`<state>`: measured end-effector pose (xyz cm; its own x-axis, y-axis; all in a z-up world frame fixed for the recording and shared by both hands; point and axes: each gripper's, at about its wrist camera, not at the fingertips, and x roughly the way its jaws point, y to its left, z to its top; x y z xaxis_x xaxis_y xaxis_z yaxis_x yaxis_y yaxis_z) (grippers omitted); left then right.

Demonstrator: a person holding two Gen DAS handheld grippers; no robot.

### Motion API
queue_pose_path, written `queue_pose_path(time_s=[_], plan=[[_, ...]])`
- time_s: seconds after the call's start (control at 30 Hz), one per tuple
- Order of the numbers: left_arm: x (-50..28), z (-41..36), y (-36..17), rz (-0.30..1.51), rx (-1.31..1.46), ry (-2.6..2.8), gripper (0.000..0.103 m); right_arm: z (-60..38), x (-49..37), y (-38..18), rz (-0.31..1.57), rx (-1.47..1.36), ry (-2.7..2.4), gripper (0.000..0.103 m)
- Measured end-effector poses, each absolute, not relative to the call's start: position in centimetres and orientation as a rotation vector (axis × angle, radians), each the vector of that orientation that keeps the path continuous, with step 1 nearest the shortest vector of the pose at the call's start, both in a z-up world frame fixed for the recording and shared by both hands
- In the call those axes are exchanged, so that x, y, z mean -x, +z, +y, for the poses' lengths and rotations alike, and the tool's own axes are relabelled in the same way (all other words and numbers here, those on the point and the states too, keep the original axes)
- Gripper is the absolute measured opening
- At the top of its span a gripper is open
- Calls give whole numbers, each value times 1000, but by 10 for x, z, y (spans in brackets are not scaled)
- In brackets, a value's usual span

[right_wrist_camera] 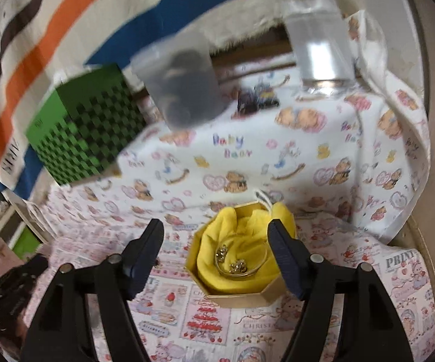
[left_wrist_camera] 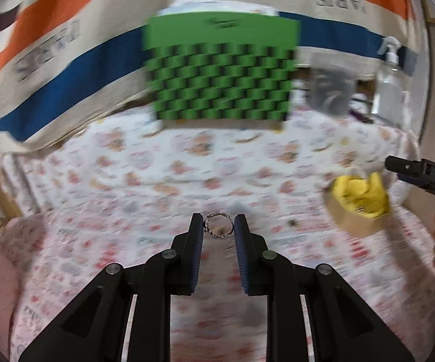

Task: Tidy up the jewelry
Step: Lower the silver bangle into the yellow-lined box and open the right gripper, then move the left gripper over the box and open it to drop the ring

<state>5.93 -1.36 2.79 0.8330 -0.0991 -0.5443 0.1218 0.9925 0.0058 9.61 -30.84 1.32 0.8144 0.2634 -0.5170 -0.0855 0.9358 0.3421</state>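
wrist views low over bedspread [left_wrist_camera: 157, 175], sharing green box [left_wrist_camera: 220, 66]

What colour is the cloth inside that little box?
Bright yellow cloth lines the gold box; clearest in the right wrist view.

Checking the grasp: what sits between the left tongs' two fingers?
A small silver ring sits between the left tongs, pinched at the fingertips; the left wrist view shows it.

teddy-bear print cloth [right_wrist_camera: 308, 157] before a striped hanging [left_wrist_camera: 66, 45]
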Motion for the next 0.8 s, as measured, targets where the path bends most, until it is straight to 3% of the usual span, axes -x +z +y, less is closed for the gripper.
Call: queue_pose_path(time_s=[0.27,0.43,0.77,0.8], plan=[[-90,-113,44,600,-77,-227,20,-361,-86,11,530,-522,204,80],[-115,-157,31,669,-88,-306,20,-391,-93,-5,553,-649,139,80],[-138,-188,17,733,-29,-427,20,-401,-96,-11,577,-666,58,82],[-138,-188,17,730,-24,-439,25,-401,-97,-12,579,-669,64,82]])
